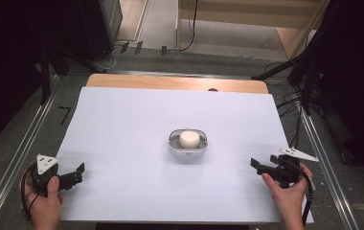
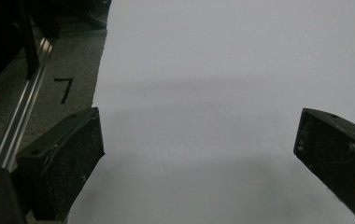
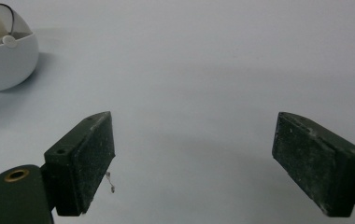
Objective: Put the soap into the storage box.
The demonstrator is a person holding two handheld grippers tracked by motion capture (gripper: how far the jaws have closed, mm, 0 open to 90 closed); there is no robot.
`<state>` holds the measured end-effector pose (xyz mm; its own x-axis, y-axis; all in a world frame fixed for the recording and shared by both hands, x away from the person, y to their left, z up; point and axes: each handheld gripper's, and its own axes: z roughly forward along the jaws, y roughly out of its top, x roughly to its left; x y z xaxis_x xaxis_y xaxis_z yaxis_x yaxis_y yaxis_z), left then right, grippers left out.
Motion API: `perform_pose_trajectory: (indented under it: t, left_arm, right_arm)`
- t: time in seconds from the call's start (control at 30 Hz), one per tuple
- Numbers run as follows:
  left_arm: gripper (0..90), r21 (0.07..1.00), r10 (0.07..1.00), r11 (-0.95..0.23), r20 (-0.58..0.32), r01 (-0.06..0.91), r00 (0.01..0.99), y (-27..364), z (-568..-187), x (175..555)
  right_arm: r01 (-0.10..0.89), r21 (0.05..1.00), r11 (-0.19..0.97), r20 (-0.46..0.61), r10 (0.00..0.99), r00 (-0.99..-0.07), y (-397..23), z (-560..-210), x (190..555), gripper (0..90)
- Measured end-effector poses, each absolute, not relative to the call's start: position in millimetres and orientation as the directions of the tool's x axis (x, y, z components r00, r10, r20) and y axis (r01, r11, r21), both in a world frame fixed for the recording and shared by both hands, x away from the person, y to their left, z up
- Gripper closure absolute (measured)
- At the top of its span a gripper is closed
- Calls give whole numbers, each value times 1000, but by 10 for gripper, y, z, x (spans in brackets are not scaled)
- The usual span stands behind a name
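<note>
High view: a white bowl point(image 1: 187, 143) holding a pale round object point(image 1: 189, 138) is sitting midway between the left hand-held gripper point(image 1: 77, 173) and right hand-held gripper point(image 1: 257, 165), both resting spread and empty on the tabletop point(image 1: 122, 124).

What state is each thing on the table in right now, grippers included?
Left gripper: open, nothing between its jaws, at the sheet's near left edge.
Right gripper: open, empty, pointing toward the bowl.
White bowl: upright mid-sheet, untouched.
Cream round piece: sitting inside the bowl.
White sheet: flat.
</note>
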<state>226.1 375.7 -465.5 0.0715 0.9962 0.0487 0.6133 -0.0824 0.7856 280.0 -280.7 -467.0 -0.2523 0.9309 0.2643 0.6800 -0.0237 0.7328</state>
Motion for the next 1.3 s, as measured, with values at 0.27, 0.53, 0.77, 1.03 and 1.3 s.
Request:
perform_pose_trajectory:
  t: [0.27, 0.53, 0.77, 1.03, 1.3]
  left_arm:
    - [22, 786, 996, -82, 51, 613, 69, 3754, -4655, 2260]
    - [22, 785, 996, -85, 52, 613, 71, 3754, -4655, 2262]
    - [21, 785, 996, -82, 48, 614, 72, 3757, -4655, 2262]
    - [21, 786, 996, -81, 48, 613, 71, 3756, -4657, 2264]
    - [21, 785, 996, -85, 52, 613, 71, 3753, -4656, 2262]
  right_arm:
    - [666, 744, -47, 263, 937, -228, -2999, -4711, 2684, 135]
    - [666, 743, -68, 263, 945, -196, -3178, -4770, 2566, 133]
    - [664, 742, -90, 263, 951, -165, -3304, -4798, 2486, 129]
    - [660, 746, -91, 254, 955, -155, -3427, -4822, 2391, 107]
    - [653, 751, -101, 255, 956, -145, -3566, -4831, 2299, 107]
